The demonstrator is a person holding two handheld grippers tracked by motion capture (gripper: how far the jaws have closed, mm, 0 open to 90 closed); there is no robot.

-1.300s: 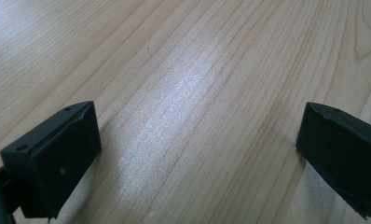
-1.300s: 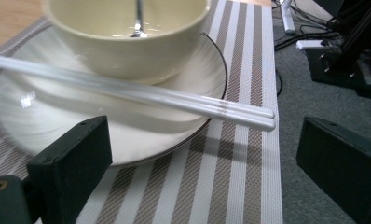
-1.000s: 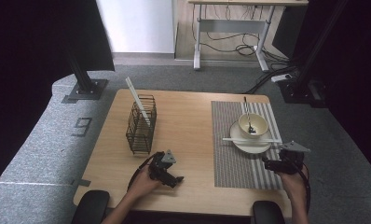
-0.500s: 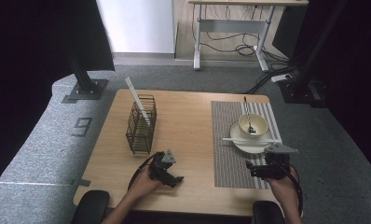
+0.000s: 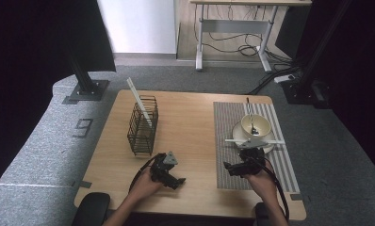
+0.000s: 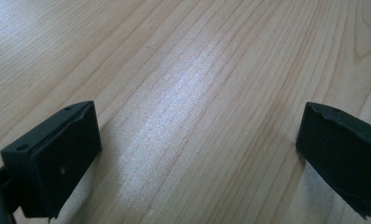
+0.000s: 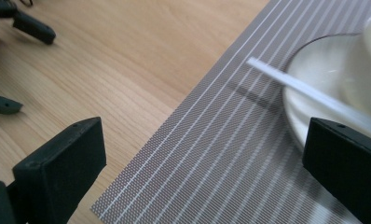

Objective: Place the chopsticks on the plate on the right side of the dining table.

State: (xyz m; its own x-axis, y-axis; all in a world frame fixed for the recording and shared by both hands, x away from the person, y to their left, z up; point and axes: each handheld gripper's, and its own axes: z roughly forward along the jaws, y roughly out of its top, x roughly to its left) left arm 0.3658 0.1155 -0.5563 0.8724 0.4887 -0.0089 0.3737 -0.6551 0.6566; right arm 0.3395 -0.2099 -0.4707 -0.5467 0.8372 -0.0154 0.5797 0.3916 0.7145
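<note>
My left gripper (image 5: 175, 179) rests low over the bare wooden table (image 5: 190, 122) near its front edge. In the left gripper view its jaws (image 6: 197, 154) stand wide open with only wood grain between them. My right gripper (image 5: 230, 168) is over the front left part of a grey striped placemat (image 5: 232, 117), also open (image 7: 197, 172), with nothing held. Just beyond it a white plate (image 5: 266, 139) carries a cream bowl (image 5: 256, 125) with a spoon (image 5: 250, 117) in it. A thin white stick (image 5: 254, 141) lies across the plate (image 7: 309, 116); its tip (image 7: 267, 70) reaches out over the mat (image 7: 197, 140).
A black wire basket (image 5: 142, 127) stands on the left half of the table with a long white stick (image 5: 139, 101) leaning out of it. The left gripper's black jaws (image 7: 32, 28) show far off in the right gripper view. Grey carpet surrounds the table.
My right gripper has moved left across the placemat, from its right edge to its front left part beside the plate. The left gripper has stayed in place.
</note>
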